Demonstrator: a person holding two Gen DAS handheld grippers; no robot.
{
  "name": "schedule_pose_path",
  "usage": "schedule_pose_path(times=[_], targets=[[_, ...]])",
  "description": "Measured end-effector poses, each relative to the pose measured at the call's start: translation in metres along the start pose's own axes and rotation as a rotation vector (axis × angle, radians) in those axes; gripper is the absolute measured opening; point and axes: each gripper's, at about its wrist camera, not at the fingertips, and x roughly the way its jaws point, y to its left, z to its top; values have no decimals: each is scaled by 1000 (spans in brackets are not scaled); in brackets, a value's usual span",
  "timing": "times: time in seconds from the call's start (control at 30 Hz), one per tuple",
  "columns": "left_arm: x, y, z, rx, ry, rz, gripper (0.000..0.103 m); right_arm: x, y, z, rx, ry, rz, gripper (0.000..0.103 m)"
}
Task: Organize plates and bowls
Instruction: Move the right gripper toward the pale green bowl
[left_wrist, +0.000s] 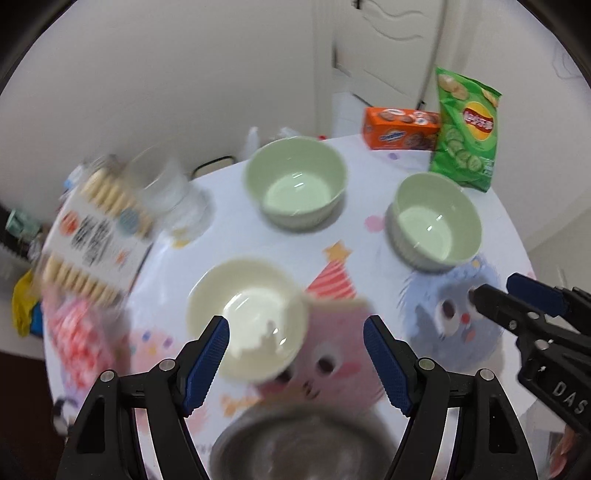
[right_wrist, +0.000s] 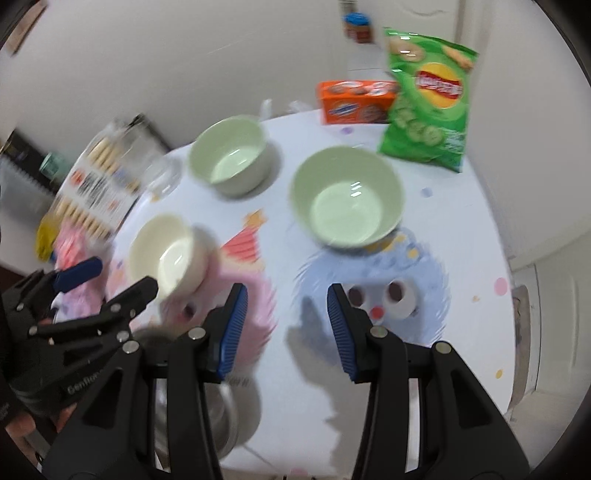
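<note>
A round table (left_wrist: 369, 177) covered with a white cloth printed with cartoon animals fills both wrist views, which are blurred.

The left gripper (left_wrist: 295, 362) points steeply down with its blue-padded jaws standing wide apart and nothing between them. Below it, near the table's left edge, sits a cream bowl (left_wrist: 247, 317), upright and empty. The right gripper (right_wrist: 284, 332) also points down, its jaws partly apart and empty, above a blue cartoon creature printed on the cloth near the front edge. Each gripper shows at the side of the other's view.

Two pale green bowls stand upright and empty farther back. One green bowl (left_wrist: 295, 181) is near the table's far edge, well apart from the cream bowl. The second green bowl (right_wrist: 347, 195) sits to the right of it, closer to the middle, just in front of a green chip bag (right_wrist: 428, 99) that stands at the far right edge. An orange biscuit box (left_wrist: 400, 127) stands beside the bag on the far edge.

At the left edge lie a packet of pale biscuits (left_wrist: 99, 229) and a clear glass (left_wrist: 166, 184). A dull metal bowl (left_wrist: 306, 446), heavily blurred, sits at the near edge below the left gripper.
</note>
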Motion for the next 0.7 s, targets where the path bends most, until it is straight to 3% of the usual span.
schedule_pose_path(times=[0.2, 0.33, 0.7], targets=[[37, -34, 43, 41, 9, -23, 77, 19, -35, 28, 95, 2, -75, 47], [58, -44, 63, 10, 28, -44, 77, 34, -59, 43, 148, 12, -102, 47], [109, -62, 84, -28, 103, -9, 76, 83, -95, 60, 208, 103, -74, 47]])
